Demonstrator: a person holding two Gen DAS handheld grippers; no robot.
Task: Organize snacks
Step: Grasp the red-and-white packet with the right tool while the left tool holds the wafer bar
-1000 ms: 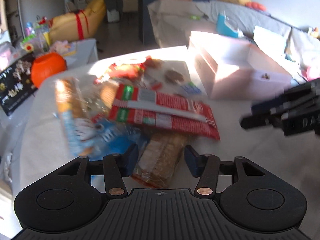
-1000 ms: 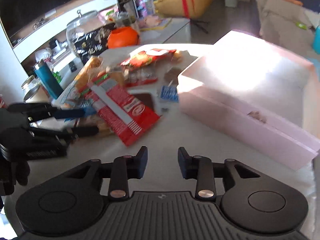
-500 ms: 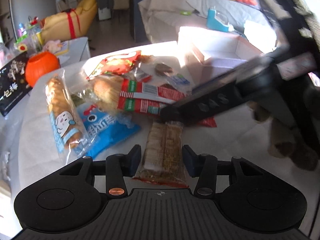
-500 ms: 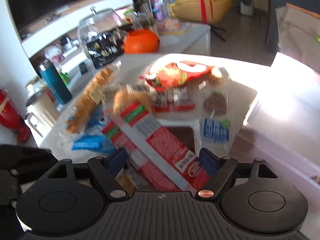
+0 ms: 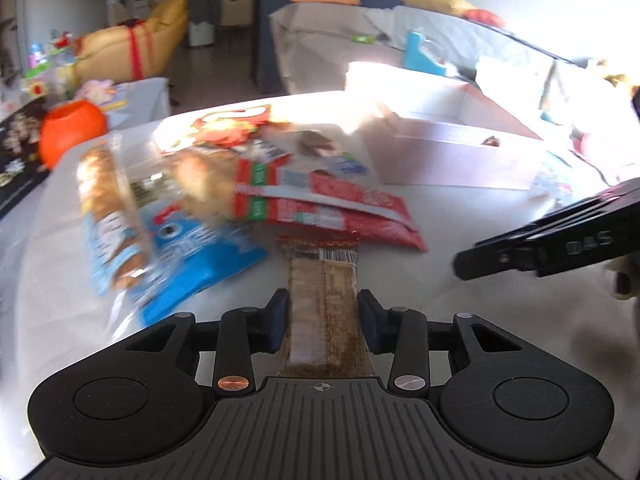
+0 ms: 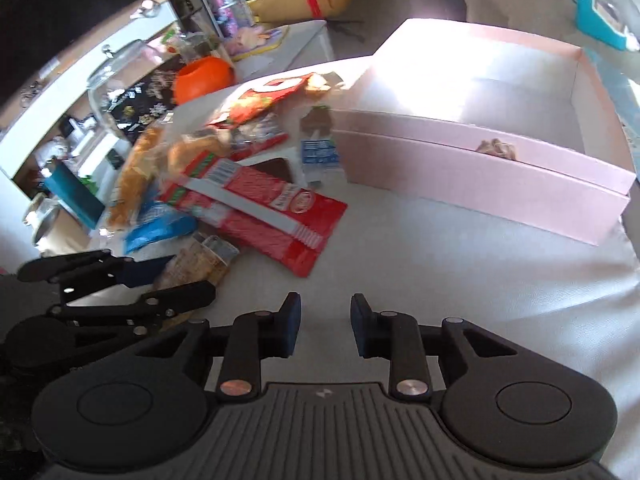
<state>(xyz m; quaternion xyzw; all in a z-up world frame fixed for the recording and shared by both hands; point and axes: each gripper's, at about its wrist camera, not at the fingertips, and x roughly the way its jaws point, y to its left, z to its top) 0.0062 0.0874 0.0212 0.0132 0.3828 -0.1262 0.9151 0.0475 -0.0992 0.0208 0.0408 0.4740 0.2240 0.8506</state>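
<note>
Left gripper (image 5: 322,314), jaws just closing, clamps a brown cracker pack (image 5: 324,300) at lower centre. Right gripper (image 6: 325,326) closed, empty. Pink box (image 6: 480,168), upper right, nearly empty; snack pile (image 6: 248,184) remains.

Pale pink rectangular cardboard box (image 6: 484,168): plain, unpatterned walls, serving as landmark. Nearest it, a flat red foil packet (image 6: 260,208) crossed by a white stripe, green and white bands at its far end. Beyond that packet, a blue plastic wrapper (image 5: 192,256) with white lettering. Nearer than the red packet, a brown transparent-wrapped cracker bar (image 5: 324,304) bearing a white barcode. Farthest from the box, a solid orange round plastic bowl (image 6: 204,78). White woven tablecloth (image 6: 440,280).
</note>
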